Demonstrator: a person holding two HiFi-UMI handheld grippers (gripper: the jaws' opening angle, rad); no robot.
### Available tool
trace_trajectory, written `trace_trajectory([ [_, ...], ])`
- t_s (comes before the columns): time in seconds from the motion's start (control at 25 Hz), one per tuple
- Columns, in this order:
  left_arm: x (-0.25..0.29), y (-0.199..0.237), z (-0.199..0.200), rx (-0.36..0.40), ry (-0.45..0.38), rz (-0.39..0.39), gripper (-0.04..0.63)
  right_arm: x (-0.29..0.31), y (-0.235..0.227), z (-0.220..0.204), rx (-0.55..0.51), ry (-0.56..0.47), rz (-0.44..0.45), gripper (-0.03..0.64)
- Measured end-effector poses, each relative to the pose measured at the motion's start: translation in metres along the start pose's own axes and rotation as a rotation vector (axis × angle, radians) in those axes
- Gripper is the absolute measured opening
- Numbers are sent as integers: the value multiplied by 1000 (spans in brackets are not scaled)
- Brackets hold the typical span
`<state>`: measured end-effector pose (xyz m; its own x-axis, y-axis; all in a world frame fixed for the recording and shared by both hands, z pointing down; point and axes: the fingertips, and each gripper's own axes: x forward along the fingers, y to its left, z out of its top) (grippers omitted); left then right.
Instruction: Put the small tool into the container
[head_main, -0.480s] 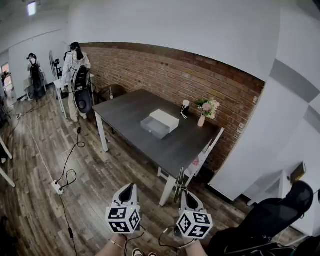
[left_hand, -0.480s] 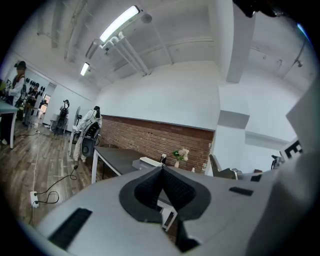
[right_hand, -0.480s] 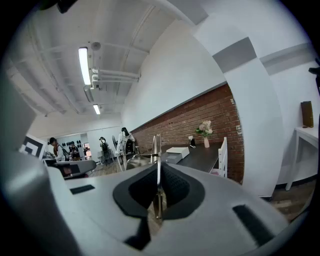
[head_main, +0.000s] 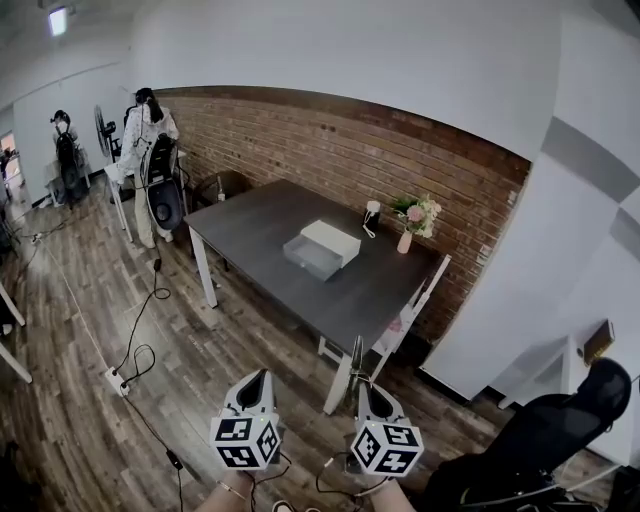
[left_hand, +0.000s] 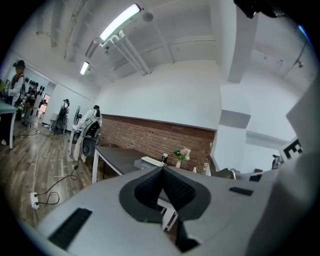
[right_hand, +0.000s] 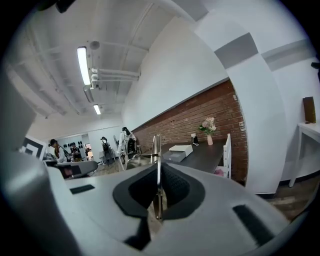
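Observation:
The container (head_main: 320, 248), a grey open box with a white lid part, sits mid-table on the dark table (head_main: 270, 225), far ahead of both grippers. My right gripper (head_main: 364, 388) is low in the head view, shut on the small tool (head_main: 356, 360), a thin metal strip that sticks up past the jaws. In the right gripper view the tool (right_hand: 156, 150) stands upright between the closed jaws of that gripper (right_hand: 158, 172), with the container (right_hand: 181, 148) far behind it. My left gripper (head_main: 258, 376) is beside it, shut with nothing in it; its jaws (left_hand: 162, 170) meet in the left gripper view.
A flower vase (head_main: 405, 240) and a small white jar (head_main: 372, 210) stand at the table's far edge. A white chair (head_main: 400, 320) is at the table's near corner. Cables and a power strip (head_main: 118, 380) lie on the wood floor. A person (head_main: 145, 130) stands at the back left. A black office chair (head_main: 560, 430) is at right.
Both grippers hold almost the same place. The view has shifted slightly and the table sits a touch further right in the picture.

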<state>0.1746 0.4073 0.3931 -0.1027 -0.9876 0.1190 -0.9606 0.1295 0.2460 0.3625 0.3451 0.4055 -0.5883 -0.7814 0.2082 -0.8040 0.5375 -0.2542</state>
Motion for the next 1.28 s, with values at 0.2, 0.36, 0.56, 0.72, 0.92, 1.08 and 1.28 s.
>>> trace_trajectory([
  [0.2,7,21,8,2,-13,-2,2,15,13,-2,14,-3,-7,5],
  [0.36,15,39,8,-11,-4,2,2,24,16,-8,29,5,-21,5],
  [0.56,34,54,-2,-16,26,5,2,47,11,-17,45,38,-41,5],
  [0.72,60,67,-1,-21,31,13,2,76,6,-13,40,34,-45,5],
  [0.92,105,90,4,-26,27,37,2,130,0,-7,30,41,-26,5],
  [1.08,151,107,19,-29,13,62,2,180,-5,7,20,50,-4,5],
  [1.28,212,125,35,-39,-2,78,2,243,-19,29,-9,63,7,4],
])
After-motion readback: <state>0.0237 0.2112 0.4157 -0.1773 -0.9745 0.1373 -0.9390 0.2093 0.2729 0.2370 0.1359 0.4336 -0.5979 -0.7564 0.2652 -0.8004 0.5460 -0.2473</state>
